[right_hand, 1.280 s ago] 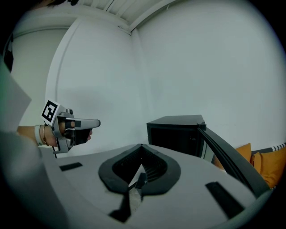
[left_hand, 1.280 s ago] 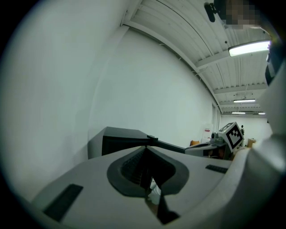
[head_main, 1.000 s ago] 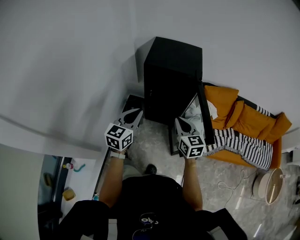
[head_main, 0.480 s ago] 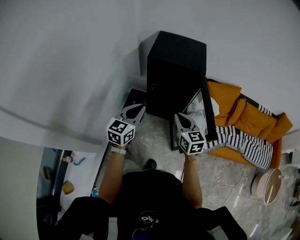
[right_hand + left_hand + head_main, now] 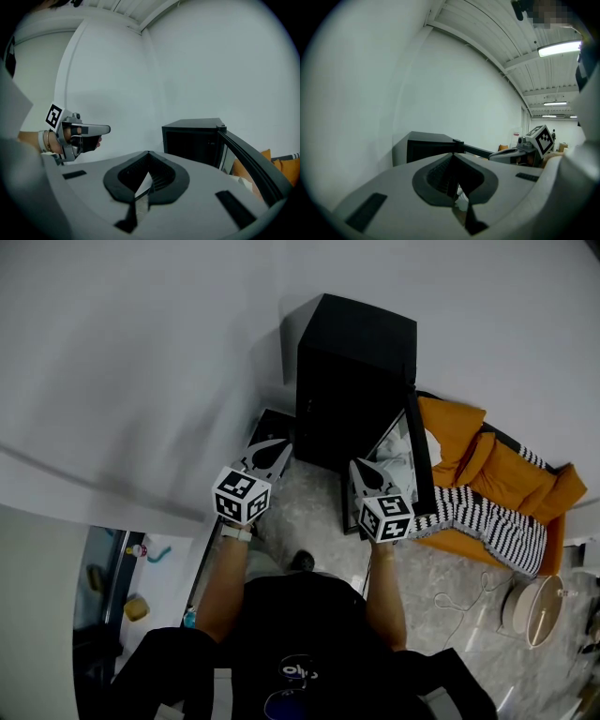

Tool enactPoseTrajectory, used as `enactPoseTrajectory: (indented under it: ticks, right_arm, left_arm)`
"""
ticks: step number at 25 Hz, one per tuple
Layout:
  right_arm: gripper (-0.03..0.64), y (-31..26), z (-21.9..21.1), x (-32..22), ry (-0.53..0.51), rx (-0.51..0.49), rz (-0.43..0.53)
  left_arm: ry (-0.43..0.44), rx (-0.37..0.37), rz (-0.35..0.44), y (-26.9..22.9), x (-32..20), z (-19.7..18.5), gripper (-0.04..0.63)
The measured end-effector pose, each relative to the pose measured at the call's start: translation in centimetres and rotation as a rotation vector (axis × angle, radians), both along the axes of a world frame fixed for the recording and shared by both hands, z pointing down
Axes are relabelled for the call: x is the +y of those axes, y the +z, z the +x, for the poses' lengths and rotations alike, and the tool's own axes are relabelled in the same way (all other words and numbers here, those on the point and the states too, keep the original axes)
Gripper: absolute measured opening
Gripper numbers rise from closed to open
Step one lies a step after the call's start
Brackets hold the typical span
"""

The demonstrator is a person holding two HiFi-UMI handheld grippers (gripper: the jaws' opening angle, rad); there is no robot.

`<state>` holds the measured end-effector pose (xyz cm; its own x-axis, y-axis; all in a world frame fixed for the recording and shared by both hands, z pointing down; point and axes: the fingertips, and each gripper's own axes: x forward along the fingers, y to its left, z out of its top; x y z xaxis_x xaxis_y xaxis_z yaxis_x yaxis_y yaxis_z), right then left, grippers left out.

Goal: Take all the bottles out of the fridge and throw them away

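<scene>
Both closed and empty: left hand-held gripper [image 5: 273, 452] and right hand-held gripper [image 5: 362, 476], near black fridge [image 5: 349, 381] against white wall. Fridge door [image 5: 419, 460] ajar, between right hand-held gripper and orange sofa [image 5: 492, 479] with striped blanket [image 5: 487, 526]. Bottles inside can't be made out.

**Right jaws closed, fridge door open ahead**

My right gripper [image 5: 148, 153] fills the frame from five to seven o'clock, its jaws meeting at the tips with nothing between them. Just right of centre, at three o'clock, stands the black fridge [image 5: 192, 140]. Its door [image 5: 248, 161] hangs open, edge-on, running out toward four o'clock. An orange cushion [image 5: 275, 165] shows beyond it at the rim. At nine o'clock the left gripper [image 5: 106, 129] points toward three o'clock, against the white wall [image 5: 140, 70]
</scene>
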<state>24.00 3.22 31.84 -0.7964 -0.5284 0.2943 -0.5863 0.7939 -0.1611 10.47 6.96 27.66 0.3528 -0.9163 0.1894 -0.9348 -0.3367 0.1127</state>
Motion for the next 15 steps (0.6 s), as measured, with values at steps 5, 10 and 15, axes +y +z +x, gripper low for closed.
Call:
enactPoseTrajectory:
  ticks: [5, 10, 15]
  right_arm:
    - [0.006, 0.15, -0.33, 0.23, -0.016, 0.003, -0.001]
    - [0.006, 0.55, -0.71, 0.32, -0.025, 0.013, -0.005]
    - [0.006, 0.5, -0.86, 0.18, -0.028, 0.015, -0.002]
  left_arm:
    - [0.0, -0.008, -0.001, -0.05, 0.04, -0.11, 0.003]
    - [-0.005, -0.016, -0.013, 0.45, 0.21, -0.45, 0.003]
    - [-0.007, -0.013, -0.017, 0.59, 0.08, -0.43, 0.003]
